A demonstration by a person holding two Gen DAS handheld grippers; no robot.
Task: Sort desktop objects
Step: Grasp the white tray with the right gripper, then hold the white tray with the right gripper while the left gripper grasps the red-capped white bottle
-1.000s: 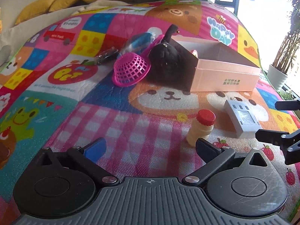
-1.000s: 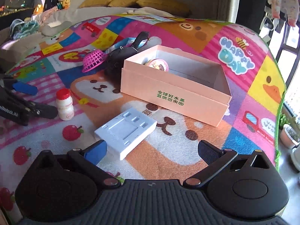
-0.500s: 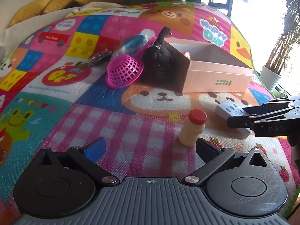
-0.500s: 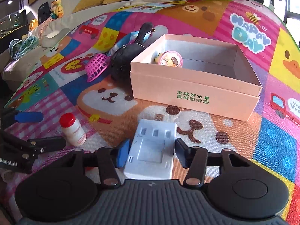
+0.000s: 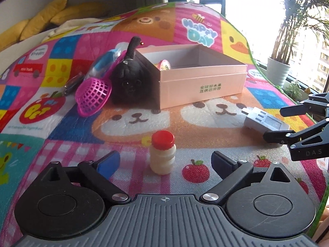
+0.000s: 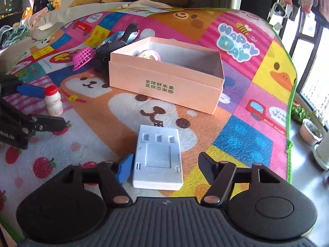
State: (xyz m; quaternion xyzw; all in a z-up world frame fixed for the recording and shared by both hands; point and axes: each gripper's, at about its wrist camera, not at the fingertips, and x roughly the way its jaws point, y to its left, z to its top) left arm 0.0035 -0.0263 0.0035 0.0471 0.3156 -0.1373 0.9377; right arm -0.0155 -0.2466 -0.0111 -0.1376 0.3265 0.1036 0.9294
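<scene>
A small cream bottle with a red cap (image 5: 162, 152) stands on the play mat between the open fingers of my left gripper (image 5: 165, 162); it also shows in the right wrist view (image 6: 53, 100). A white flat charger (image 6: 158, 156) lies on the mat between the open fingers of my right gripper (image 6: 164, 165), with the blue left pad close to its edge. The charger (image 5: 265, 121) and my right gripper (image 5: 277, 123) also show in the left wrist view. An open pink box (image 5: 202, 78) (image 6: 164, 76) holds a small round toy (image 6: 149, 55).
A black plush bag (image 5: 128, 82), a magenta mesh basket (image 5: 93, 96) and a blue-and-clear item (image 5: 104, 63) lie left of the box. The colourful mat (image 6: 242, 127) ends at a green edge on the right, with potted plants beyond. Yellow cushions lie behind.
My left gripper has moved forward so the bottle now sits between its fingers. My right gripper has opened wider around the charger and the view has pulled back slightly.
</scene>
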